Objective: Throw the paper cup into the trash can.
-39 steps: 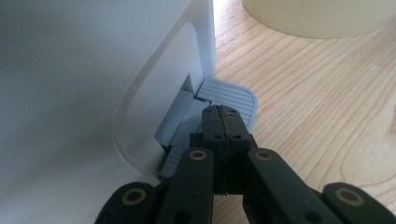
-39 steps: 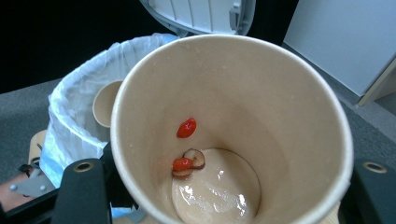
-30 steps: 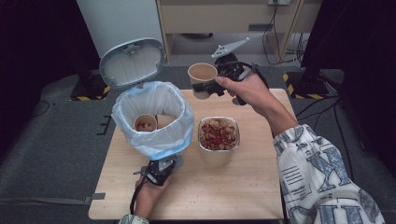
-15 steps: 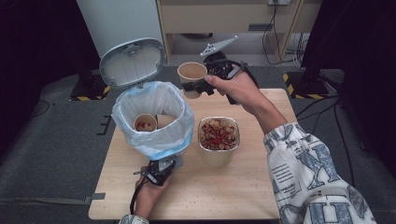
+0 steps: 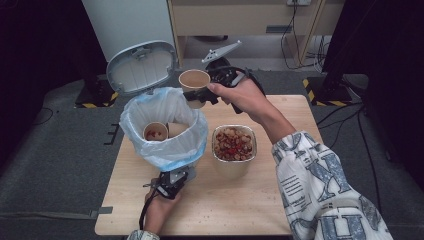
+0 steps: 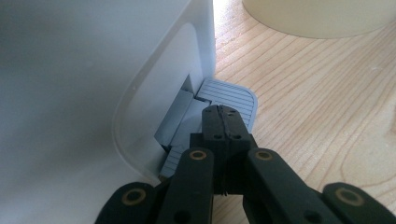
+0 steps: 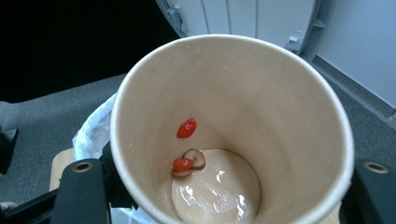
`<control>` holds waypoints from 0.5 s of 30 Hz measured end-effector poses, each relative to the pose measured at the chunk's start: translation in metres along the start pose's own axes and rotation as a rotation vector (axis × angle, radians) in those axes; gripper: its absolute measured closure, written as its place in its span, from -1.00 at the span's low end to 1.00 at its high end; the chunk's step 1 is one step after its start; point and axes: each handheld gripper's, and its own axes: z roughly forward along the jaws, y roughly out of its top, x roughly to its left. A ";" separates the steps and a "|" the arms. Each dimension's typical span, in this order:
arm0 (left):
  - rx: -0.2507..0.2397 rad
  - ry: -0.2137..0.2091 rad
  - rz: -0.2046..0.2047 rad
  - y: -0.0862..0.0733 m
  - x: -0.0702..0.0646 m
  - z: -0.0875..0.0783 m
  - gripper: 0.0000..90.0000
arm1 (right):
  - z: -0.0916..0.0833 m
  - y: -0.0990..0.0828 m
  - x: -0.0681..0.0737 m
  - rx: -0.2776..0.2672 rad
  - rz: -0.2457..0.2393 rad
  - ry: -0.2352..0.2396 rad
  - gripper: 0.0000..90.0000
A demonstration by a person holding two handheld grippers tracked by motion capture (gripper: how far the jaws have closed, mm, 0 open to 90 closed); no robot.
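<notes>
Perhaps large letters on sleeve [image 5: 320, 185], unreadable

Right tongs [image 5: 200, 95] carried paper cup [image 5: 194, 80] leftward toward bin [image 5: 165, 127].

— What does the person wear?
— A loose white sleeve [image 5: 320, 185] printed all over with blue-grey letters and drawings; at the left wrist a strip of the same patterned cuff [image 5: 142, 235] peeks in from the bottom edge

— And the tools in the hands?
— The left gripper [image 5: 172, 181] is black with a pale grey block on its body and a black cable [image 5: 143, 212] looping back along the hand. Close up, its black fingers [image 6: 224, 123] are flat bars joined by links with brass-ringed pivots and small screws

— The other one?
— The right gripper [image 5: 200, 95] is black too, topped by a grey three-cornered plate [image 5: 222, 51], with black cable curling over the hand
</notes>
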 end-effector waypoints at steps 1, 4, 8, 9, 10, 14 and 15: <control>0.000 0.000 0.000 0.000 0.000 0.000 1.00 | 0.001 0.000 0.000 0.001 0.002 0.000 -0.32; 0.000 0.001 0.000 0.000 0.000 0.000 1.00 | 0.004 0.000 0.002 0.000 0.001 0.004 -0.32; 0.000 0.000 -0.001 0.000 0.000 0.000 1.00 | 0.009 0.000 0.006 0.004 -0.003 0.017 -0.33; 0.000 0.001 0.000 0.000 0.000 0.000 1.00 | 0.011 0.001 0.007 0.008 -0.012 0.017 -0.33; 0.000 0.001 0.000 0.000 0.000 0.000 1.00 | 0.013 0.001 0.008 0.007 -0.011 0.018 -0.33; 0.001 0.001 0.001 0.000 0.000 0.000 1.00 | 0.019 0.002 0.013 0.012 -0.013 0.032 -0.33; 0.001 0.000 -0.001 0.000 0.000 0.000 1.00 | 0.021 0.002 0.014 0.016 -0.017 0.034 -0.33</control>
